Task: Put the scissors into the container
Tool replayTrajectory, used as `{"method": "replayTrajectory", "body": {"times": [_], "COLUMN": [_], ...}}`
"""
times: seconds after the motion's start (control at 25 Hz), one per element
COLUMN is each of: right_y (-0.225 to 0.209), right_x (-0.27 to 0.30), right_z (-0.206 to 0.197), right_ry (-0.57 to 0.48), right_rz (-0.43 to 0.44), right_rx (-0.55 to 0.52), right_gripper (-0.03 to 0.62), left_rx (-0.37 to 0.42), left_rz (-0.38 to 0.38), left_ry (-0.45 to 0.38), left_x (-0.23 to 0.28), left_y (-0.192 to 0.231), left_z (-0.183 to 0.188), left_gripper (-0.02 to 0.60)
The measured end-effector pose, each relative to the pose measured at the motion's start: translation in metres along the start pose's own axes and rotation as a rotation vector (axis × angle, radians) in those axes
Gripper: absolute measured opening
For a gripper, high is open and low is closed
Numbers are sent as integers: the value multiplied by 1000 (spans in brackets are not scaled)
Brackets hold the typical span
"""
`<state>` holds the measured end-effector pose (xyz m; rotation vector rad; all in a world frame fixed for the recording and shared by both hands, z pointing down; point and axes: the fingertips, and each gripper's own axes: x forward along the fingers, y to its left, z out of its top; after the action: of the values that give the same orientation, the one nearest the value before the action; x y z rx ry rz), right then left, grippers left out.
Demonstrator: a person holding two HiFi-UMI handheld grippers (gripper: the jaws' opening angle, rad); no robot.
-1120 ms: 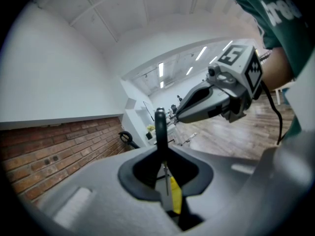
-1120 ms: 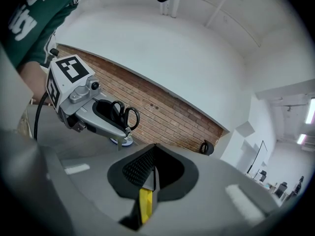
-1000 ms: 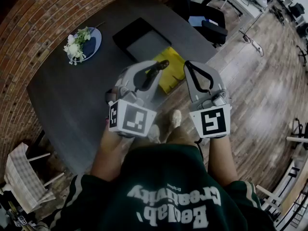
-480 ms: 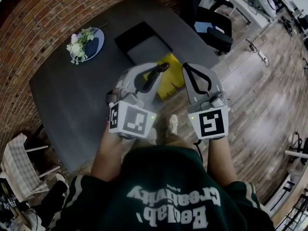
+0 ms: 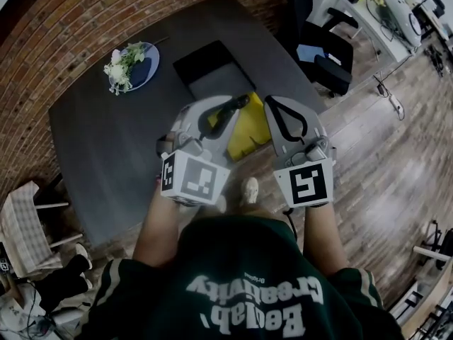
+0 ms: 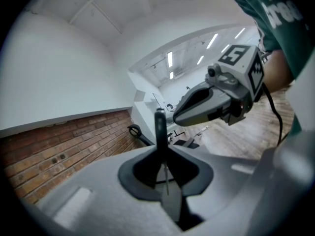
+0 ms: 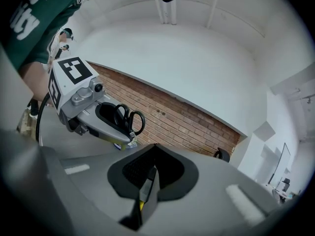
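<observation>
The dark table [image 5: 106, 154] fills the upper left of your head view, and your own arms and chest hide its near edge. The black container [image 5: 198, 54] sits on it, well beyond your grippers. The left gripper's tip covers its near corner, and you can't see whether anything lies inside. A yellow sheet [image 5: 249, 129] lies at the table edge under and between both grippers, so only its middle shows and its outline is unclear.

Your left gripper [image 5: 223, 105] has its jaws drawn narrow and clamped on the scissors [image 6: 160, 129]. The black handles stick out past the fingertips, while the blades are almost wholly buried between the pads, with only a thin metal edge showing. So the scissors are in that gripper, above the table edge and short of the container.

Your right gripper [image 5: 274, 105] hangs beside it, close but apart, with its jaws brought together. A yellowish sliver shows in the slit between them, too small to make out.

A blue plate [image 5: 145, 57] with white flowers [image 5: 122, 66] sits far to the left.
</observation>
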<state>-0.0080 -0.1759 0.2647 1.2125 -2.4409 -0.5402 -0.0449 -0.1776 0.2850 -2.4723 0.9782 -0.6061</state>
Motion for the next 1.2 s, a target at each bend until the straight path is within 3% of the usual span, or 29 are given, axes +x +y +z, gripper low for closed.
{"method": "replayTrajectory", "body": {"times": [1.2], "right_y": [-52], "right_x": [34], "right_z": [-51], "right_ry": [-116], "right_rz": [181], "right_rx": [15], "right_gripper": [8], "left_rx": [-43], "left_rz": [103], "left_ry": [151], "left_x": [80], "left_y": [1], "left_z": [-13], "left_gripper": [40]}}
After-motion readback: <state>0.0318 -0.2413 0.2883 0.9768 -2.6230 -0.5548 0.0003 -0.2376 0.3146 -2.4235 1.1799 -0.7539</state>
